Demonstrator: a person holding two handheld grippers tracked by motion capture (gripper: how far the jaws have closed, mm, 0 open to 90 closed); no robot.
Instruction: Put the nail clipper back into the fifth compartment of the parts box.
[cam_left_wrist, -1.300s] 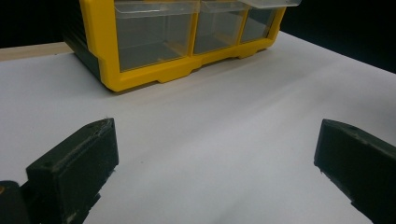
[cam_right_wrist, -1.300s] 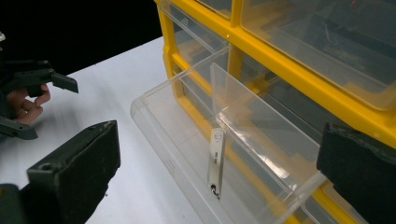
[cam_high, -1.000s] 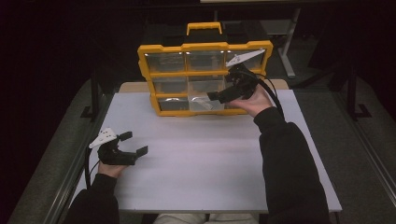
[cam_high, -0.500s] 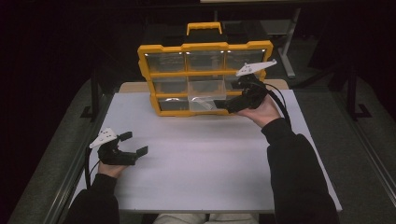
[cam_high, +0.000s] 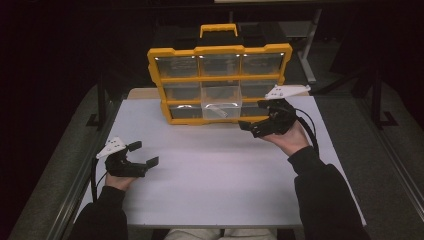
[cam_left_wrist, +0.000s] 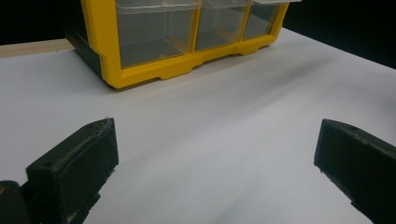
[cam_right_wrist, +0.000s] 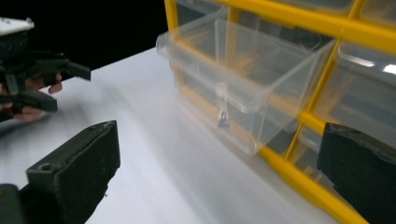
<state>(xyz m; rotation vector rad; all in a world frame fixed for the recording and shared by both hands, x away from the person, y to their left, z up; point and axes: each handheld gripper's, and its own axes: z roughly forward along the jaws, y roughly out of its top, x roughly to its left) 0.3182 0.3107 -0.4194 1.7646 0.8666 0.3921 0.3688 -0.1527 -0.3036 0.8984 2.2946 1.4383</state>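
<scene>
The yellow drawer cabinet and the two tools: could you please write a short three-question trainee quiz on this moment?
1. True or false: the right tool grips the clear drawer.
2. Which drawer of the yellow cabinet is pulled out? A) top left B) middle of the middle row C) bottom right
3. Fill in: the left tool sits over the white ____ with its jaws open.

Key:
1. False; its jaws are open and apart from the drawer.
2. B
3. table
</scene>
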